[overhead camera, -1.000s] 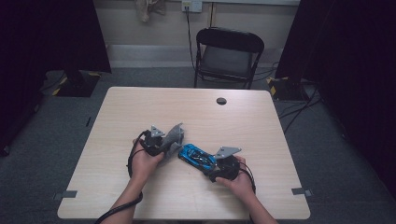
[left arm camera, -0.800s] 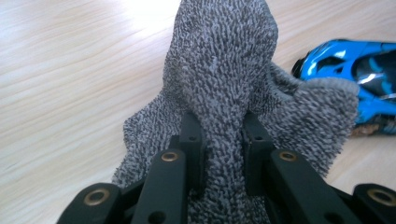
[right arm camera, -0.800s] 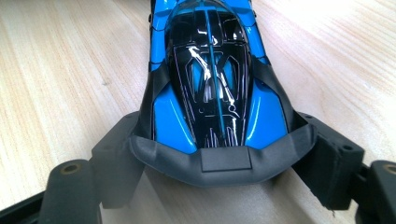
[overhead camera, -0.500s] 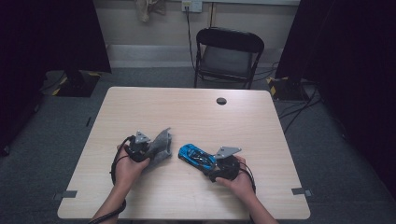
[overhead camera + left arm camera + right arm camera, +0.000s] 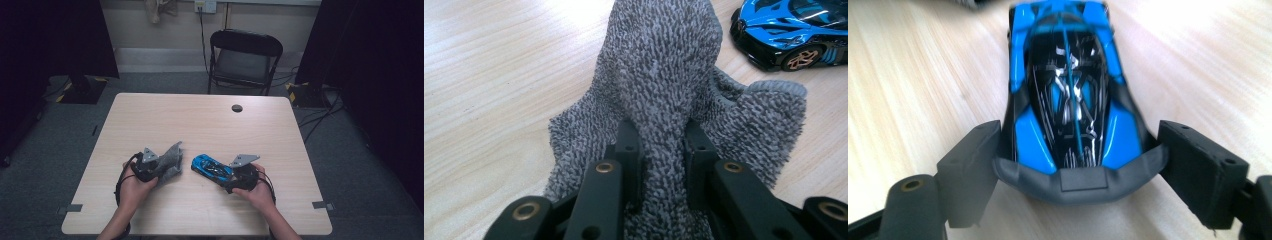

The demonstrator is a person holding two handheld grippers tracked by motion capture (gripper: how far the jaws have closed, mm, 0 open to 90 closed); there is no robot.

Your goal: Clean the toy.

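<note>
The blue toy car sits on the wooden table near the person's edge, right of centre, its tail lying between the jaws of the right gripper. In the right gripper view those jaws stand spread to either side of the car's grey rear wing; they have just been opening, and whether the pads touch the wing's tips or clear them I cannot tell.

Just left of the car lies a grey knitted cloth. The left gripper is pinched tight on it: in the left gripper view the two black jaws squeeze a raised fold of the cloth, with the car near its far corner.

A second ago the cloth and the left gripper were up against the car's nose. Since then they have drawn away to the left, so cloth and car now lie apart. The car and the right hand have kept their place.
</note>
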